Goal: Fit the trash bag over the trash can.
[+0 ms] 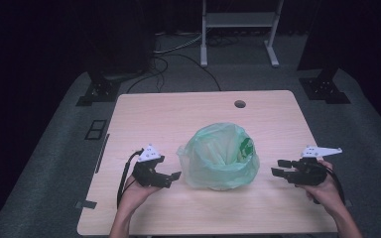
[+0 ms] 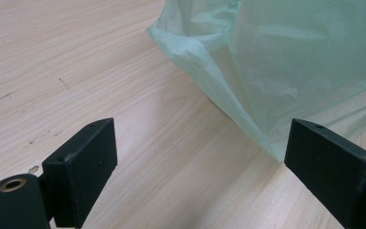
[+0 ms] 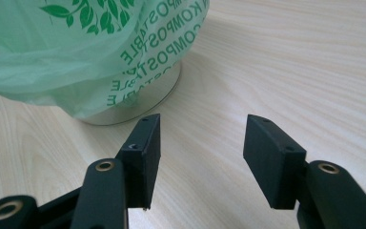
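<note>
While both grippers flank it with nothing held, the green bag (image 1: 219, 157) sits near the middle of the table (image 1: 144, 109), draped over a round bin whose pale wall (image 3: 145, 98) shows beneath the plastic in the right gripper view. The left gripper (image 1: 171, 177) lies just beside the bag's loose left fold (image 2: 205, 67), jaws spread wide and touching nothing. The right gripper (image 1: 280, 167) stands a little apart on the other side, jaws moderately open, likewise free.

The step in hand appears to be taking hold of the bag's overhanging edge. It would go best if each gripper closed on a fold of film only, clear of the bin wall, and if the two sides were gripped at matching height so that the thin plastic is not torn or pulled askew.

The bag's mouth faces upward; its long axis, with the bin's, runs vertically. Printed lettering (image 3: 140, 45) reads upside down in the right gripper view.
</note>
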Demonstrator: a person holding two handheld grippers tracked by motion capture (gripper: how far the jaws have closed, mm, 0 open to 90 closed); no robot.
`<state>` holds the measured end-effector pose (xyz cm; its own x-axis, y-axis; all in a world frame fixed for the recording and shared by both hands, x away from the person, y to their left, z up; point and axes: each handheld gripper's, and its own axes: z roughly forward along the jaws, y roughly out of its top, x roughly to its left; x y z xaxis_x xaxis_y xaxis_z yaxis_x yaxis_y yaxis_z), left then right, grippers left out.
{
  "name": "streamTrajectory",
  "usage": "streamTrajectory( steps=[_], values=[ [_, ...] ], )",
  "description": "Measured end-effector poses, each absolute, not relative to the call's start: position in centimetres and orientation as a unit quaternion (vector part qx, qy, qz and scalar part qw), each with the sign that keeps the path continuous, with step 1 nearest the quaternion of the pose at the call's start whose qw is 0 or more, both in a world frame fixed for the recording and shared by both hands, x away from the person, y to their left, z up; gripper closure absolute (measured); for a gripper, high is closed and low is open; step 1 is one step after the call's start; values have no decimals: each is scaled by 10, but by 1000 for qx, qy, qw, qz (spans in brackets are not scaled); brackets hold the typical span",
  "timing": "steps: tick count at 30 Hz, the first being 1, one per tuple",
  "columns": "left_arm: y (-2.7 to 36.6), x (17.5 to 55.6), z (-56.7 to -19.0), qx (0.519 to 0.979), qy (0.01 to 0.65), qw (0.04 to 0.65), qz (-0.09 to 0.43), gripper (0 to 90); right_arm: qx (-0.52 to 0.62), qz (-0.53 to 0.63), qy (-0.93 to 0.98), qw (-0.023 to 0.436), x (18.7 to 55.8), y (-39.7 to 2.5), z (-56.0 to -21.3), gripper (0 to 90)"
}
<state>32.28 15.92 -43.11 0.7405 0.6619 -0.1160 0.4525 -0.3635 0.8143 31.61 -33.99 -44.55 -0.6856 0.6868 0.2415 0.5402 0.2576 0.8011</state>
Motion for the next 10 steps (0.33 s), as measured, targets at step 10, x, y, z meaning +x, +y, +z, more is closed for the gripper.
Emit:
streamTrajectory(
  steps=[10],
  values=[
    [157, 322, -432, 821, 336, 447, 116, 95, 407, 480, 773, 77, 301, -347, -458, 445]
  ],
)
